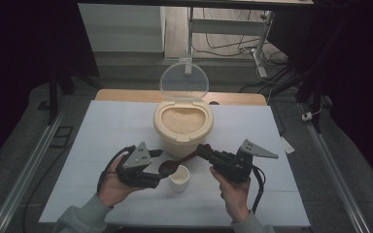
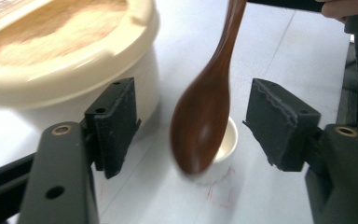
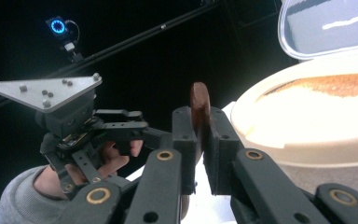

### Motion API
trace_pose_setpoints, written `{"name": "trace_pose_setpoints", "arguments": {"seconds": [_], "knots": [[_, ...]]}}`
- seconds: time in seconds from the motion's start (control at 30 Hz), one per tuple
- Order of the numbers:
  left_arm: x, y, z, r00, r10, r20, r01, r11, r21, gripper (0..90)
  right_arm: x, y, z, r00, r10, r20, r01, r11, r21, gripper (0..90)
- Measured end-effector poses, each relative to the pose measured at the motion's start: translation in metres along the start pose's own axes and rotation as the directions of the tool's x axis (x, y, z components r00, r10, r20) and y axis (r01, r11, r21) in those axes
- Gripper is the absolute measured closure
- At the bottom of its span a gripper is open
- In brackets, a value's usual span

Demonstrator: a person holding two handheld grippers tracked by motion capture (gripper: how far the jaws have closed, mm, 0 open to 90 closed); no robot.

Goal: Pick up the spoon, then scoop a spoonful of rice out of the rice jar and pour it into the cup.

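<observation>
A cream rice container (image 1: 183, 127) with its clear lid (image 1: 184, 80) tipped up holds pale grain in the middle of the table. My right gripper (image 1: 202, 151) is shut on the handle of a brown wooden spoon (image 1: 175, 164); the handle's end (image 3: 199, 108) sticks up between the closed jaws. The spoon's bowl (image 2: 199, 126) hangs tilted over a small white cup (image 1: 178, 177), partly hiding it. My left gripper (image 1: 158, 167) is open, with the cup (image 2: 224, 144) ahead of it between its two pads (image 2: 115, 122).
A white sheet (image 1: 107, 145) covers the wooden table (image 1: 126, 94). Metal rails (image 1: 24, 170) run along both sides, and a desk frame with cables (image 1: 252, 46) stands behind. In the right gripper view the left hand and its gripper (image 3: 74, 135) are at the left.
</observation>
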State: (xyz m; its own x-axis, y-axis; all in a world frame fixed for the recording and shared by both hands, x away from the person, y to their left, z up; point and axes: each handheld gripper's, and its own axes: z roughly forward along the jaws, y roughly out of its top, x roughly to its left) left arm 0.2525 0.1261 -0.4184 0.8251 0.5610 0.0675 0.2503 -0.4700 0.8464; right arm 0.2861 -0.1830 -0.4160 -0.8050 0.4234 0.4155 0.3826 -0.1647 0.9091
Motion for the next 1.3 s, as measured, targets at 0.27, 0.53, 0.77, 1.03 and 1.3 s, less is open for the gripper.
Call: {"name": "trace_pose_setpoints", "arguments": {"seconds": [0.27,0.53,0.77,1.03,1.3], "knots": [[0.013,-0.052,-0.031,0.9941,-0.083,-0.069,0.085,0.9959,0.029,27.8,-0.002,0.012,-0.011,0.9997,-0.024,0.004,0.025,0.999,-0.038,83.6],[0.025,-0.094,-0.041,0.9771,-0.17,-0.127,0.178,0.983,0.047,24.9,-0.004,0.017,-0.014,0.9991,-0.042,0.007,0.042,0.998,-0.051,83.6],[0.032,-0.112,-0.039,0.963,-0.23,-0.141,0.24,0.9687,0.063,23.2,-0.007,0.022,-0.021,0.9982,-0.055,0.022,0.057,0.995,-0.077,83.6],[0.034,-0.116,-0.037,0.9593,-0.249,-0.133,0.259,0.9638,0.062,23.2,-0.008,0.029,-0.024,0.9972,-0.069,0.026,0.072,0.992,-0.104,83.6],[0.036,-0.117,-0.037,0.9555,-0.263,-0.134,0.273,0.9601,0.062,23.0,-0.011,0.056,-0.023,0.9945,-0.09,0.054,0.098,0.981,-0.168,83.6]]}}
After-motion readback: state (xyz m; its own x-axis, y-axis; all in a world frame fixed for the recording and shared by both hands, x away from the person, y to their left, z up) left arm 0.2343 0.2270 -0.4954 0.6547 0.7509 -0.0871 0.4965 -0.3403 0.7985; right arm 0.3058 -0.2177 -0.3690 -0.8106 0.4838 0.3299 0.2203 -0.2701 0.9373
